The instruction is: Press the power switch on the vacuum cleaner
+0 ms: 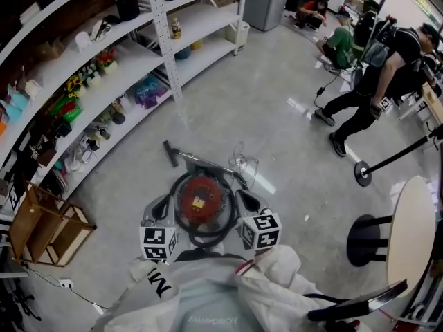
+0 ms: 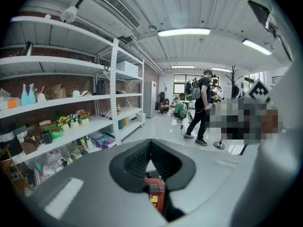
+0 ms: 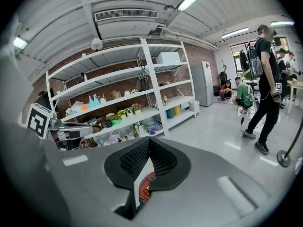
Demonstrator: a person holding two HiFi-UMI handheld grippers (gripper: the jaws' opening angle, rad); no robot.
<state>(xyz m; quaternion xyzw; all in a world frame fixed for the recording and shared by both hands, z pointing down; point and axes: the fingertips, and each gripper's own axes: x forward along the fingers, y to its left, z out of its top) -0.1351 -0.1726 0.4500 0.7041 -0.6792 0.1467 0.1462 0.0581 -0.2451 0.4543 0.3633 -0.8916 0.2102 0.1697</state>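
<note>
— Grey concrete floor (image 1: 277,102) is seen across most of the head view, with white shelving (image 1: 166,54) along the left. Where is the task's thing placed?

— The vacuum cleaner (image 1: 201,196), a round red canister ringed by a black hose (image 1: 208,239), is stood on the floor just ahead of the person (image 1: 208,296), between the two tools.

— And how are the tools held?

— The left tool (image 1: 165,205) is held just beside the canister's left flank, and the right tool (image 1: 243,199) just beside its right. Contact with the canister cannot be confirmed from above. In the left gripper view the left tool's pads (image 2: 132,163) are seen met at their tips, with nothing caught between them. Only a sliver of the red body is glimpsed through the gap beneath. The same is shown for the right tool in the right gripper view: tips together, nothing gripped.

— Which step is judged to be in hand?

— The approach, it would seem, since the switch is not yet pressed. Both tools are pointed out into the room rather than down at the canister.

— What is called for next?

— One closed tool would need to be tipped downward, its tip brought onto the switch, and then pushed firmly. The switch itself cannot be picked out on the red top, so it should be located first.
</note>
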